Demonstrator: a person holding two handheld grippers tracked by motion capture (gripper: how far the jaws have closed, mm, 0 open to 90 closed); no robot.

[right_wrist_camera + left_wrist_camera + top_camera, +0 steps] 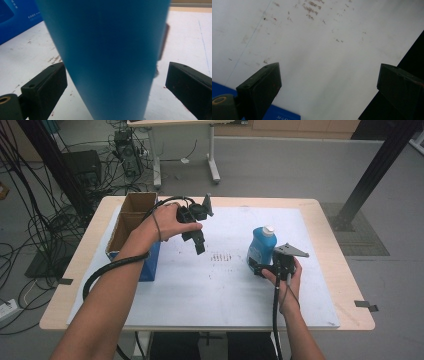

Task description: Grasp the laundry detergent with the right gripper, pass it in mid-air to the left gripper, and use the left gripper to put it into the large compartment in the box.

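**A:** Start with the right gripper [261,268]. What is it doing?

**B:** Its jaws stand spread, one on each side of the blue bottle [261,246]. In the right gripper view the bottle [105,57] sits between them, close to the left jaw, with a gap at the right jaw. I cannot tell whether either pad touches it.

**A:** And where is the bottle?

**B:** Upright on the white mat [220,290], right of the middle, white cap [268,229] on top. The right hand [289,279] holds the gripper just behind it, low by the mat.

**A:** The left gripper?

**B:** The left gripper [199,245] hangs above the mat, well apart from the bottle, pointing downward. In its own view the jaws are wide apart with bare, stained mat [317,55] between them.

**A:** What lies around it?

**B:** An open cardboard box [131,217] with a blue side stands at the mat's left edge, beside the left hand [167,222]. The mat covers a wooden table [330,227].
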